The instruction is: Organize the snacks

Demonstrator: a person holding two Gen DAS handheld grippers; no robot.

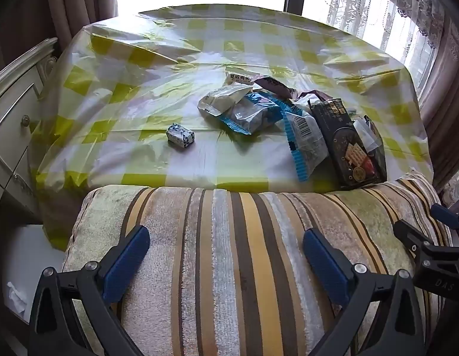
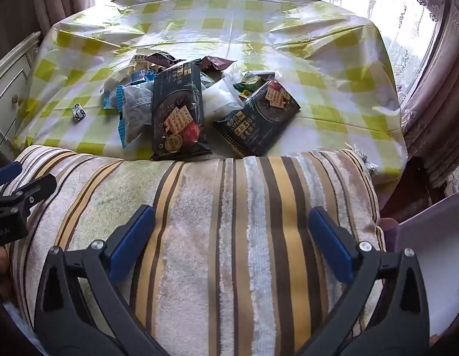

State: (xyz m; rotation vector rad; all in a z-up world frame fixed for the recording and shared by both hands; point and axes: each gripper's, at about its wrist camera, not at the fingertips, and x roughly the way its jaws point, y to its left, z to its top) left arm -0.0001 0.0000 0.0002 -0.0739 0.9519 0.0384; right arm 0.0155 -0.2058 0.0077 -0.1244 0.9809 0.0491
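Right wrist view: I'm holding right gripper (image 2: 231, 238) and left gripper (image 1: 226, 255) spread wide, empty, above striped cushion (image 2: 229, 237). Snack packets (image 2: 179, 118) lying heaped on checked tablecloth (image 2: 333, 95); looking light, crinkly, slippery; pinching sealed edges seems best.

Snacks (image 2: 182, 109) on table (image 2: 333, 59) behind cushion (image 2: 229, 237)

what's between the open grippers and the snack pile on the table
A striped cushion fills that stretch in both wrist views. The left gripper and right gripper hover open over it; the snack pile lies just past its far edge.
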